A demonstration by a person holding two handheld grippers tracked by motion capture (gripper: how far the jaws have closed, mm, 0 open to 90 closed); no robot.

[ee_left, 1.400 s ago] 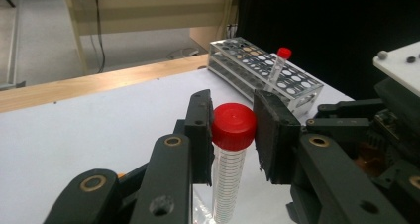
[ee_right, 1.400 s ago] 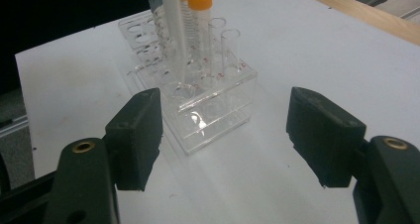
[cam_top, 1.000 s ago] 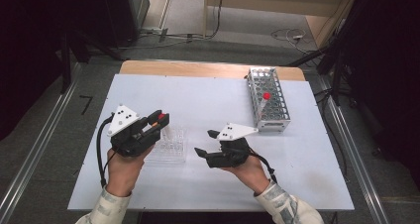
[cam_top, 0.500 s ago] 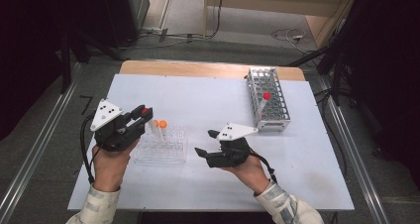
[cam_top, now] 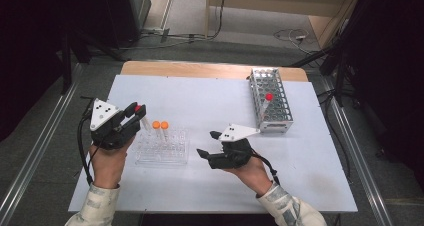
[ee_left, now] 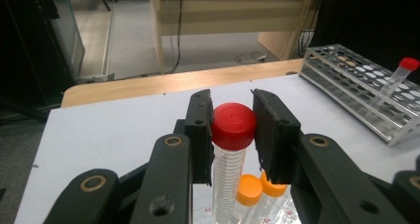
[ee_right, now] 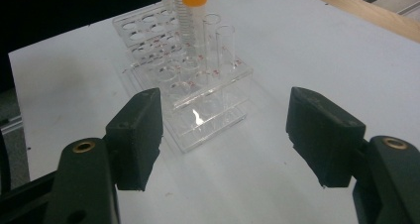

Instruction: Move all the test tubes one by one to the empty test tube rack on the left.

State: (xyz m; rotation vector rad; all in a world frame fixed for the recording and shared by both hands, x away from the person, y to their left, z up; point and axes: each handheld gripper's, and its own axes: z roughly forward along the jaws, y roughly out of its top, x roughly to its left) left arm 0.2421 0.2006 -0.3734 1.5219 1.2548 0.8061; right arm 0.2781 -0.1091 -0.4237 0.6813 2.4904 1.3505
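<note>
My left gripper (ee_left: 232, 135) is clamped on the red-capped tube (ee_left: 233, 127), held left of the clear rack (cam_top: 162, 147). Keep it upright and move steadily. My right gripper (ee_right: 225, 137), jaws wide apart, rests beside the rack.

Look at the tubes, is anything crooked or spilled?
Nothing is spilled. One red-capped tube leans at a slant in the metal rack instead of standing straight. The two orange-capped tubes stand upright in the clear rack.
</note>
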